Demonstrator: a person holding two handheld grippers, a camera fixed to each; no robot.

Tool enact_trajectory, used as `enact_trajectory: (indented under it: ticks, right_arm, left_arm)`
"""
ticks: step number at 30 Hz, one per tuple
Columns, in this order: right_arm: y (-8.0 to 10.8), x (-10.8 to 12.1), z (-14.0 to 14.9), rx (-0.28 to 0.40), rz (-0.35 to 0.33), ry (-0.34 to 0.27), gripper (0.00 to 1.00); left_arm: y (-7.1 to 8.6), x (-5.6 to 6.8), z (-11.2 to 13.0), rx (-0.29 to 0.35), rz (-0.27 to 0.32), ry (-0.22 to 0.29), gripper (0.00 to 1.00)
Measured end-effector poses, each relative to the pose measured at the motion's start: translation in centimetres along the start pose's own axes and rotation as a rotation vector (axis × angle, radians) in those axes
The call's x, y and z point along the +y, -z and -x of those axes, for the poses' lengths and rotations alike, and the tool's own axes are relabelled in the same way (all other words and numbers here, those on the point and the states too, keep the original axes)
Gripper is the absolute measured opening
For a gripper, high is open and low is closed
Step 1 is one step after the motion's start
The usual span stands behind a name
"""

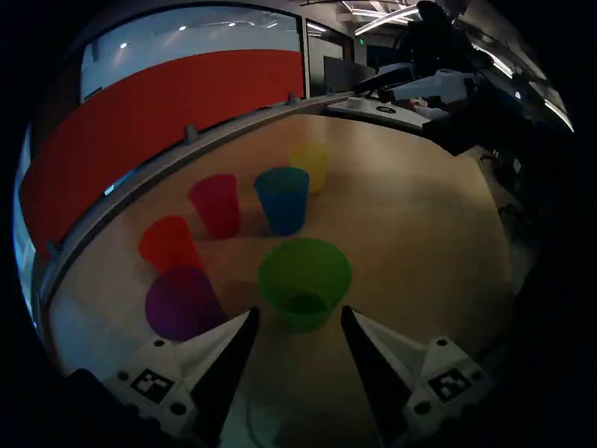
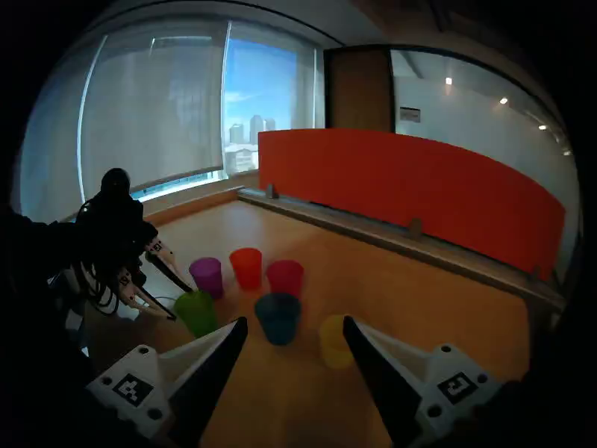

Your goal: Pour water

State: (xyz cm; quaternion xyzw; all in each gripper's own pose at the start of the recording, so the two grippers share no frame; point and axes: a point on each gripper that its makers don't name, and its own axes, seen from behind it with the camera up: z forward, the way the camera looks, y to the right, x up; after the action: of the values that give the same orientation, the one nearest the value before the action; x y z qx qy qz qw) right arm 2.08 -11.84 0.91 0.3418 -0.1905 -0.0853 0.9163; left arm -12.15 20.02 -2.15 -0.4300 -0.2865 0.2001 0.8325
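Just off the left gripper [image 1: 298, 313] tips, jaws spread and empty: green cup [image 1: 304, 280], upright, untouched. Same for the right gripper [image 2: 294, 322]: wide apart, holding nothing, blue cup [image 2: 277, 317] near its tips. Nearby on the wooden table [image 1: 418, 224], all upright: purple cup [image 1: 181, 302], orange cup [image 1: 168, 243], pink cup [image 1: 216, 203], yellow cup [image 1: 310, 164].

An office: long wooden desk [image 2: 448, 313], red divider panel [image 2: 418, 187], skyline window [image 2: 261, 112].

Six upright coloured cups [image 1: 304, 280] stand clustered together on the wooden table [image 1: 425, 224]
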Motion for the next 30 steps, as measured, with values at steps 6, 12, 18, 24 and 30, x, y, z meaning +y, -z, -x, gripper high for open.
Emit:
enact_trajectory:
  ticks: [6, 12, 18, 24, 30]
  right_arm:
    - [-0.2, 0.2, 0.3, -0.003, -0.003, -0.005, 0.99]
    - [-0.3, 0.4, 0.6, -0.006, -0.004, -0.006, 0.99]
    - [-0.5, 0.7, 1.1, -0.011, -0.004, -0.014, 0.99]
    - [-0.7, 0.8, 1.3, -0.011, -0.007, -0.024, 0.99]
    - [-0.9, 0.9, 1.4, -0.013, -0.009, -0.029, 0.99]
  left_arm:
    - [-1.7, 0.0, 0.4, -0.04, 0.019, 0.012, 0.8]
    - [-2.9, 0.2, 0.1, -0.05, 0.038, 0.015, 0.8]
    - [-3.8, 0.2, -0.2, -0.051, 0.043, 0.004, 0.8]
    - [-4.5, 0.3, -0.2, -0.053, 0.047, 0.006, 0.8]
    - [-4.9, 0.6, -0.3, -0.049, 0.057, 0.006, 0.8]
